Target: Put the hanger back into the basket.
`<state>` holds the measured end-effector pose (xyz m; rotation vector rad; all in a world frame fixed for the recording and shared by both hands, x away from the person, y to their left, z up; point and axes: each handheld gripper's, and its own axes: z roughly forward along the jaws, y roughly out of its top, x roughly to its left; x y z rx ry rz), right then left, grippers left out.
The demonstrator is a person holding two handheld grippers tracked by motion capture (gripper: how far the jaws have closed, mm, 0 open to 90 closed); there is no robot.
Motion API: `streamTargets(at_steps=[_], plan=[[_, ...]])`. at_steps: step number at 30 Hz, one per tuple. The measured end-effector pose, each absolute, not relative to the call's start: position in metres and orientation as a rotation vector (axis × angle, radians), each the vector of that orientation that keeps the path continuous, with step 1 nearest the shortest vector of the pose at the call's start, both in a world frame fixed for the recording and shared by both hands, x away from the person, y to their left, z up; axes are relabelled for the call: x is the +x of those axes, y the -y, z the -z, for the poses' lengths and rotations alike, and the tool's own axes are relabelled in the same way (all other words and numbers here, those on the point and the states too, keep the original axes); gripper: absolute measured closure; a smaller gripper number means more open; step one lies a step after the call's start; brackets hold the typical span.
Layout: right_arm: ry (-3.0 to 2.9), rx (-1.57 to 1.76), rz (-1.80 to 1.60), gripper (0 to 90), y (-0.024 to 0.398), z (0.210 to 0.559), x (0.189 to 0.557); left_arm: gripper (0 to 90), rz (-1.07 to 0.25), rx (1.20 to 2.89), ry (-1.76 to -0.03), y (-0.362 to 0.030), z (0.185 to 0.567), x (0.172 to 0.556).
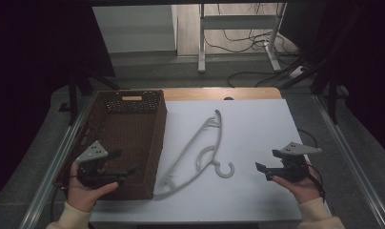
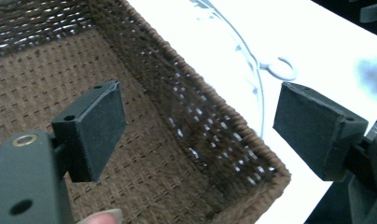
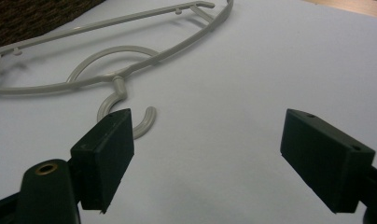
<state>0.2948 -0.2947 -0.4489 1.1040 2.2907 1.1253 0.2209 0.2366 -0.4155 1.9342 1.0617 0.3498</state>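
Note:
A pale grey plastic hanger (image 1: 195, 148) lies flat on the white table top (image 1: 257, 124), its hook (image 1: 225, 169) toward the near side. Left of it stands a brown woven basket (image 1: 133, 119) with nothing in it. My left gripper (image 1: 125, 161) hovers open over the basket's near right corner; in the left gripper view (image 2: 200, 116) its jaws straddle the basket wall (image 2: 196, 121), with the hanger hook (image 2: 281, 70) beyond. My right gripper (image 1: 268, 161) is open, held low to the right of the hook. Its own view (image 3: 205, 154) shows the hanger (image 3: 116, 79) just ahead and nothing between the pads.
A strip of the wooden table (image 1: 219, 93) shows past the white top. Metal rails (image 1: 352, 157) run along both sides. Beyond the table are white desk legs (image 1: 201, 43) and loose cables (image 1: 248, 43) on the floor. Bare white surface stretches right of the hanger.

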Motion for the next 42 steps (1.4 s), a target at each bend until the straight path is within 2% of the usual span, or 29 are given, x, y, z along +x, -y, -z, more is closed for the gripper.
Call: streamTargets(at_steps=[10, 18, 42], plan=[[-2.297, 1.108, -1.15, 17.3, 0.294, 0.449, 0.297, 18.2, -0.233, 2.008, -0.93, -0.198, 0.405, 0.228], [-2.293, 1.106, -1.154, 17.3, 0.295, 0.449, 0.296, 18.4, -0.159, 2.063, -0.894, -0.168, 0.401, 0.242], [-2.296, 1.105, -1.143, 16.9, 0.294, 0.45, 0.296, 18.9, -0.088, 2.171, -0.883, -0.113, 0.418, 0.262]])
